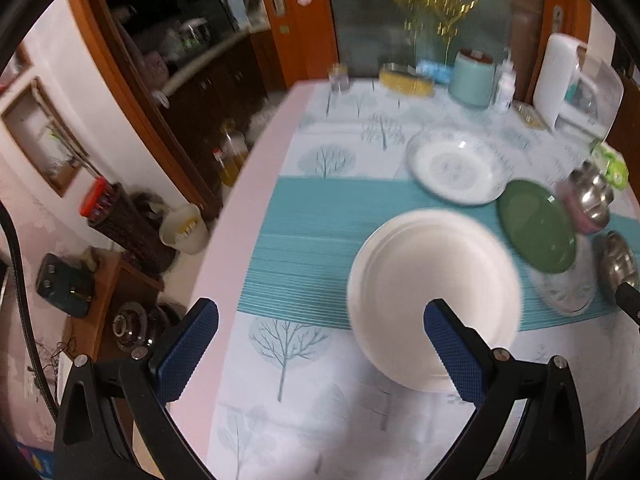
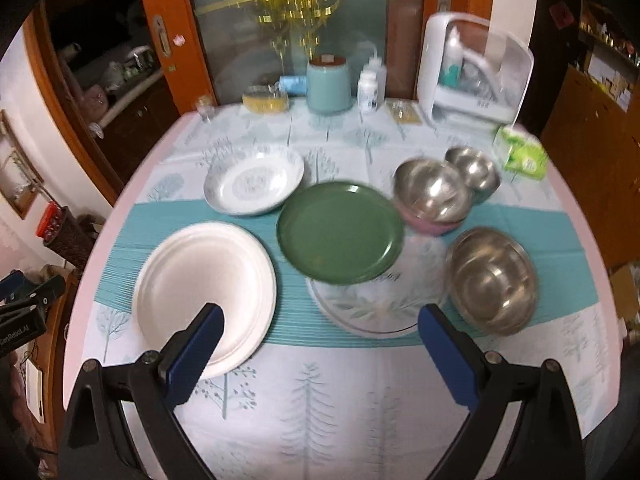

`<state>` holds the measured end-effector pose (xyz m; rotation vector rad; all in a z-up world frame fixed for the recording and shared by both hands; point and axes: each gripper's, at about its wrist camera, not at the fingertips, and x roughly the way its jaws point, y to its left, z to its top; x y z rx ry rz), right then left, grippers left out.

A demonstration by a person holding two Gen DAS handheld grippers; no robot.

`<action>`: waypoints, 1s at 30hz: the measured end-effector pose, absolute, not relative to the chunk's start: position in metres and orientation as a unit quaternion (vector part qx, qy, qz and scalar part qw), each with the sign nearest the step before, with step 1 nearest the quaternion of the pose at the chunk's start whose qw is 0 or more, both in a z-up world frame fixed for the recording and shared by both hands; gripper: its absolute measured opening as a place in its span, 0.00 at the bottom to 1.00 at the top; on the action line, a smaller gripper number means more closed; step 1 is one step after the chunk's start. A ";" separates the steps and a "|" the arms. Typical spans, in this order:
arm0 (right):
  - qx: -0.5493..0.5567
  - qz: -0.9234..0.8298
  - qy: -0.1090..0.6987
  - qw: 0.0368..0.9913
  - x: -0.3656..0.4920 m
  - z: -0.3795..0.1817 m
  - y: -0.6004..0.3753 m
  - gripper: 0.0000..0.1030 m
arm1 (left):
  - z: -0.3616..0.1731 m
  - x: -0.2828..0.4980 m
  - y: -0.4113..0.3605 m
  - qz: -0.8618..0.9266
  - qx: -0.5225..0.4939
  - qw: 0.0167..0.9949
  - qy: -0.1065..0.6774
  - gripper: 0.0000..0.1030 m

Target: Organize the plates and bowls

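A stack of white plates (image 2: 204,284) (image 1: 434,292) lies on the teal band of the tablecloth. A green plate (image 2: 340,232) (image 1: 538,226) rests tilted on a clear glass plate (image 2: 376,312). Behind sits a patterned shallow bowl (image 2: 254,182) (image 1: 456,166). At right are steel bowls: one (image 2: 432,192) nested in a pink bowl (image 2: 428,226), one small (image 2: 474,170), one large (image 2: 494,278). My left gripper (image 1: 322,344) hovers open over the table's left edge, its right finger over the white plates. My right gripper (image 2: 320,344) is open near the front, holding nothing.
At the table's back stand a teal canister (image 2: 328,84), bottles (image 2: 368,88), a yellow tin (image 2: 266,100), a small glass (image 2: 206,110) and a white appliance (image 2: 472,72). A green tissue pack (image 2: 520,154) lies at the right edge. Cabinets and clutter stand left of the table.
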<state>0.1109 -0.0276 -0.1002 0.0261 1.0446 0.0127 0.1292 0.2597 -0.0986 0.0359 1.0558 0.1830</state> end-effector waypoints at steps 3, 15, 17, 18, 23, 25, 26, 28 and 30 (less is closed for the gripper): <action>0.023 0.003 0.522 0.852 0.126 -0.125 -0.013 0.87 | -0.132 0.155 0.278 0.064 0.006 0.844 0.532 0.99; 0.063 0.019 0.602 0.796 0.165 -0.195 0.005 0.75 | -0.228 0.216 0.295 -0.034 -0.107 0.778 0.618 0.94; 0.074 0.023 0.613 0.786 0.169 -0.203 0.005 0.70 | -0.234 0.217 0.295 -0.044 -0.120 0.771 0.624 0.91; 0.078 0.024 0.617 0.783 0.171 -0.205 0.005 0.68 | -0.236 0.218 0.294 -0.050 -0.125 0.769 0.625 0.91; 0.093 0.034 0.632 0.769 0.177 -0.219 0.004 0.60 | -0.247 0.224 0.292 -0.073 -0.135 0.759 0.633 0.79; 0.089 0.040 0.635 0.766 0.179 -0.222 0.007 0.57 | -0.252 0.226 0.288 -0.082 -0.136 0.752 0.640 0.73; 0.087 0.043 0.637 0.765 0.180 -0.223 0.008 0.56 | -0.253 0.227 0.287 -0.084 -0.136 0.750 0.642 0.70; 0.083 0.046 0.639 0.764 0.181 -0.225 0.012 0.51 | -0.256 0.229 0.286 -0.089 -0.137 0.746 0.646 0.67; 0.081 0.048 0.639 0.763 0.182 -0.226 0.014 0.50 | -0.258 0.230 0.285 -0.094 -0.137 0.742 0.650 0.60</action>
